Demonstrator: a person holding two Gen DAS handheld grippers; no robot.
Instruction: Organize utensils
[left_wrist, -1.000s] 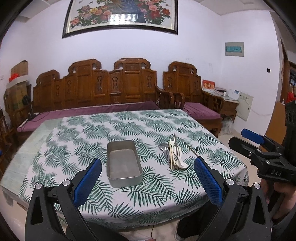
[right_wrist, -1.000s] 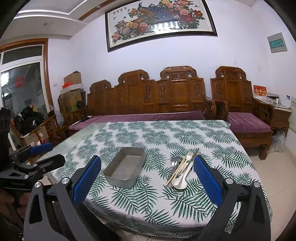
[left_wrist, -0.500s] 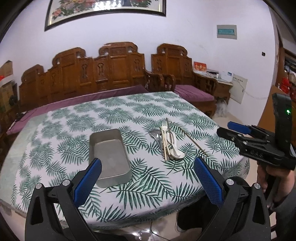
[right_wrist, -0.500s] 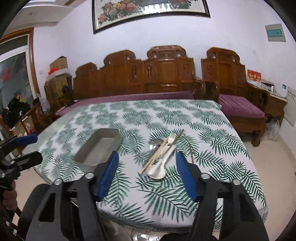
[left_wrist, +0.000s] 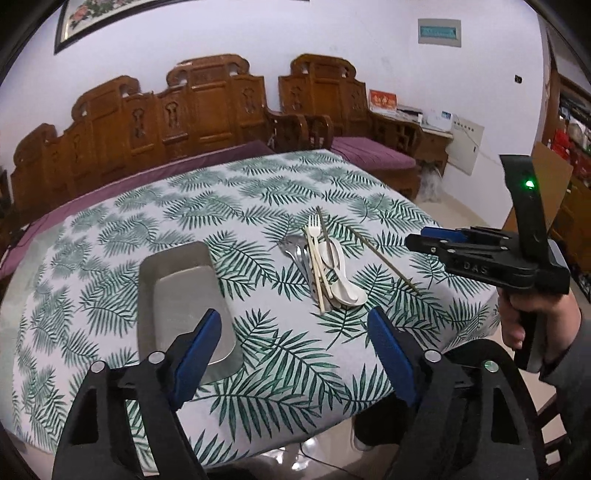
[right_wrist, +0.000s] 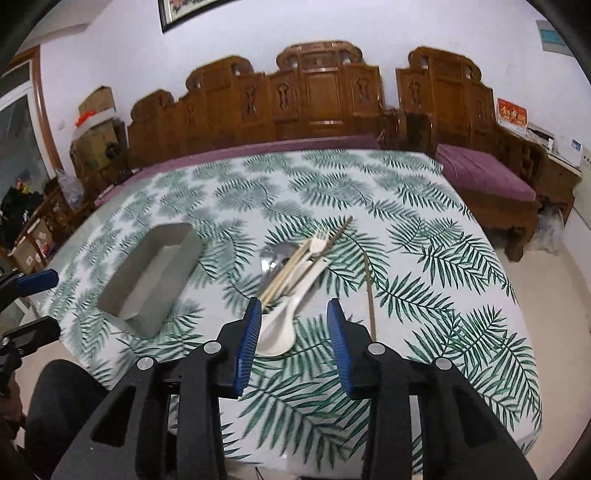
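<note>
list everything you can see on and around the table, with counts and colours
tray: 1, grey metal, left on the table, empty
white spoon: 1, in the utensil pile right of the tray
white fork: 1, in the pile
pale chopsticks: 2, in the pile
metal utensils: count unclear, silver, left side of the pile
thin stick: 1, brown, apart, right of the pile
tablecloth: 1, white with green leaves
carved bench: brown wood, purple cushions, behind the table
left tool: blue pads, open
right tool: blue pads, open, jaws just closing, nothing gripped

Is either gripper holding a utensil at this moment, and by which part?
Nothing is held. The left gripper and right gripper are both empty above the table.
</note>
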